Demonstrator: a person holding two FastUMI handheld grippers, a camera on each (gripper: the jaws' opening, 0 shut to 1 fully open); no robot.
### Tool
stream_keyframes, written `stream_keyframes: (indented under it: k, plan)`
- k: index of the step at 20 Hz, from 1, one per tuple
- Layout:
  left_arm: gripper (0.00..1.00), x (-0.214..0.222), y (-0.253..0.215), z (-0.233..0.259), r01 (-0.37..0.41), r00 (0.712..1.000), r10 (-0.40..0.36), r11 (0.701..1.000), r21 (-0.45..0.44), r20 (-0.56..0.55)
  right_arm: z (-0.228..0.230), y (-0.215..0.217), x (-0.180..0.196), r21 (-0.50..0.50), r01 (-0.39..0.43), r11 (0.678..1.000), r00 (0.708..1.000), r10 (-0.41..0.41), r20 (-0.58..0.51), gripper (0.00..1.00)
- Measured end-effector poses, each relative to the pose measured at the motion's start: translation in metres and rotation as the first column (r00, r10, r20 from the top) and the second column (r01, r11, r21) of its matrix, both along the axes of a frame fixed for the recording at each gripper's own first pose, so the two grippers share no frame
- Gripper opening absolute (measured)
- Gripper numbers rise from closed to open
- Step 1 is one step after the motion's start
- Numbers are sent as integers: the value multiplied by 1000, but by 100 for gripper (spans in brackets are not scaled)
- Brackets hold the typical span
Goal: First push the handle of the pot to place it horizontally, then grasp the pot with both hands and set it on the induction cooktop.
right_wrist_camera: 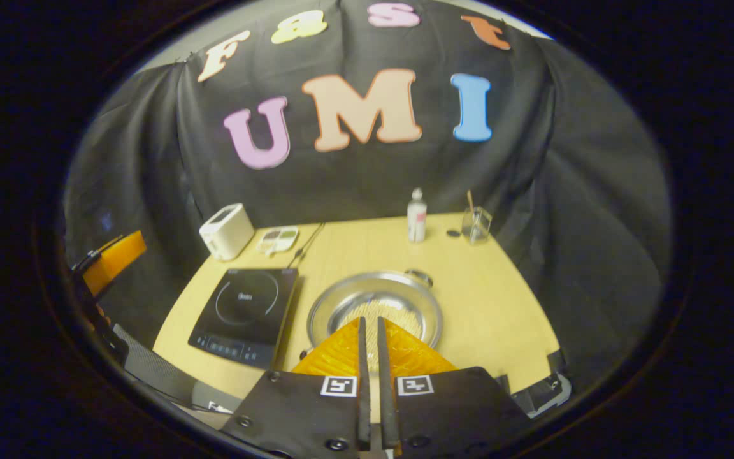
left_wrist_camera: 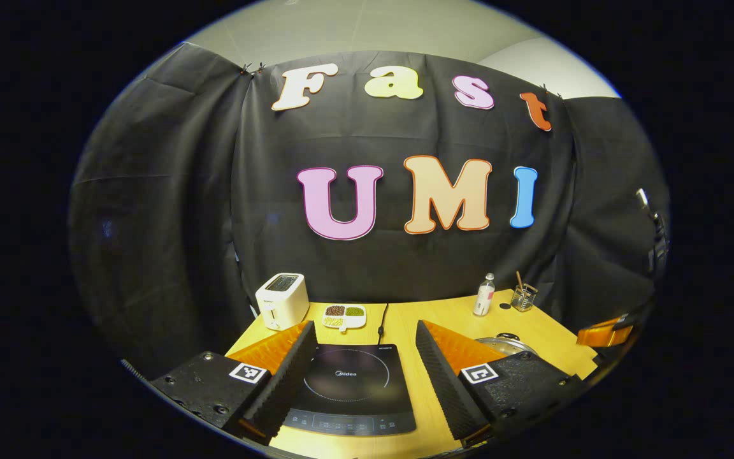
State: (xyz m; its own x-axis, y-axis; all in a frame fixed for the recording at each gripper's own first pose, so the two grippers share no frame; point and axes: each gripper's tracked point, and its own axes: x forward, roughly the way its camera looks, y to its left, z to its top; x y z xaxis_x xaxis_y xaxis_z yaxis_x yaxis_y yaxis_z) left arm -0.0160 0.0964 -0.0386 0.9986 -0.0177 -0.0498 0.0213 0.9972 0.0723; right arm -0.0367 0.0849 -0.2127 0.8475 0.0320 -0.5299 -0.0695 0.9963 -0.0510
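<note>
In the left gripper view, the left tongs (left_wrist_camera: 362,376) stand wide above the induction cooktop (left_wrist_camera: 351,389). In the right gripper view, the right tongs (right_wrist_camera: 371,344) are nearly closed, holding nothing, over the pot (right_wrist_camera: 374,307), which sits on the desk (right_wrist_camera: 501,299) beside the cooktop. Its far handle (right_wrist_camera: 419,276) looks off-axis, perhaps; I'd nudge it sideways gently with the closed tips

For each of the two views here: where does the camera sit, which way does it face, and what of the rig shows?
Left gripper view: rides the left tongs, open above the induction cooktop, facing the booth's back wall; the pot peeks behind one finger.
Right gripper view: rides the right tongs, nearly closed and holding nothing, looking down over the pot.
Shared: cooktop, pot, toaster, bottle.
</note>
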Motion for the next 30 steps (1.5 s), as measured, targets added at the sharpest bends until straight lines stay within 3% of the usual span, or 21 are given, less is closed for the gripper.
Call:
stream_keyframes:
  k: [1, 2, 5, 8, 17, 22, 23, 24, 25, 26, 30]
  plan:
    - [95, 0, 4, -3, 1, 1000, -1, 1000, -2, -6, -21, 4, -3, 7, 4, 1000, 998, -3, -64, 0]
    - [95, 1, 8, -6, 5, 1000, -5, 1000, -6, -12, -38, 6, -6, 10, 10, 1000, 993, -9, -116, 9]
    - [92, 1, 25, -14, 0, 1000, -1, 1000, -10, -26, -83, 13, -17, 2, 27, 1000, 969, -26, -244, 9]
    - [95, 0, 44, -23, -20, 999, 19, 1000, -9, -39, -116, 16, -20, -12, 45, 999, 942, -47, -331, 9]
    - [95, -6, 91, -44, -68, 995, 68, 998, -9, -72, -183, 17, -21, -48, 120, 992, 832, -127, -540, 9]
    - [95, -2, 97, -55, -62, 994, 59, 998, -31, -95, -202, 6, -2, -147, 115, 982, 825, -177, -537, 9]
    - [92, -1, 98, -56, -62, 994, 59, 998, -33, -95, -206, 4, 1, -171, 111, 979, 821, -187, -539, 8]
    - [95, -1, 100, -57, -62, 994, 58, 997, -35, -94, -209, 1, 4, -191, 103, 976, 818, -192, -542, 8]
    - [92, 1, 101, -58, -61, 994, 57, 997, -37, -97, -213, 1, 6, -207, 96, 974, 814, -197, -547, 8]
    - [95, 1, 102, -60, -62, 993, 58, 997, -37, -102, -216, 2, 8, -212, 90, 973, 812, -195, -551, 8]
    - [92, 2, 108, -63, -65, 993, 62, 997, -30, -105, -222, 13, 17, -207, 70, 976, 821, -174, -543, 8]
